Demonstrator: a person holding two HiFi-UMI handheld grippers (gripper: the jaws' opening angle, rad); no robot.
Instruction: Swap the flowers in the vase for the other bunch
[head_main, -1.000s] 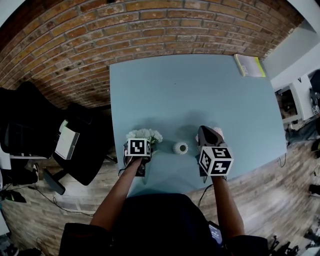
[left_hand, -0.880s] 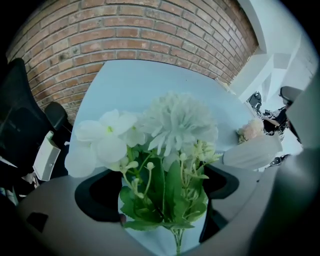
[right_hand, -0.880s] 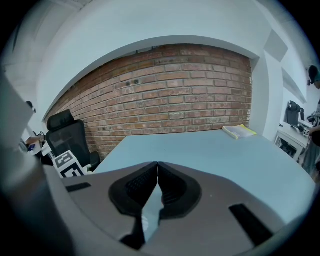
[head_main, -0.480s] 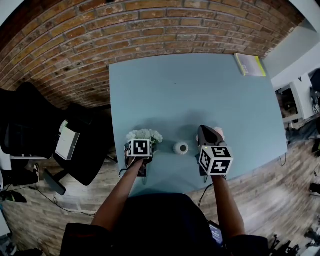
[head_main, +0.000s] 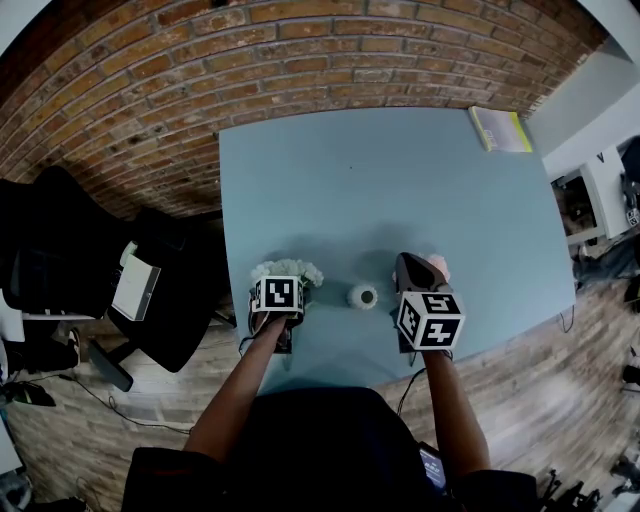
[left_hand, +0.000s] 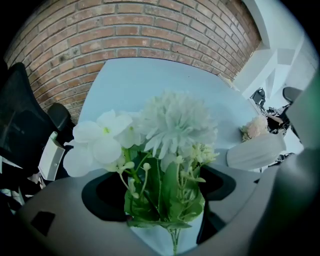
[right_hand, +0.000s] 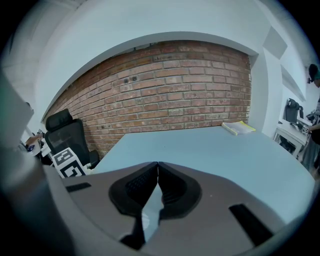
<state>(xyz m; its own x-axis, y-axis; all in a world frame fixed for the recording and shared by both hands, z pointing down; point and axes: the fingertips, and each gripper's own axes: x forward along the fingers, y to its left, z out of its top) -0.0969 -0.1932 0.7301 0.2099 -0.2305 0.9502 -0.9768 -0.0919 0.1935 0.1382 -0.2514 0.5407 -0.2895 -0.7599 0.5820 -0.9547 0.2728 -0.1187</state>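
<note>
At the near edge of a blue table (head_main: 400, 170) before a brick wall (head_main: 200, 60), the left gripper (left_hand: 160, 200) hangs at the white bunch (left_hand: 170, 125). Its jaws are spread wide and have just been closing, with the leafy stems between them but not clamped. The right gripper (right_hand: 158, 172), jaws pressed together on nothing, sits just beside the small white vase (head_main: 362, 295), which stands between the two grippers, with pink flowers (head_main: 439, 265) at its tip.

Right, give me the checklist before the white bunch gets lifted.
1. White bunch between the left gripper's jaws: ok.
2. Jaws gripping its stems: not ok; they have just been closing but stand wide, not pressing.
3. Vase empty: ok.
4. Pink bunch out of the vase: ok.
5. Right gripper shut, holding nothing: ok.
</note>
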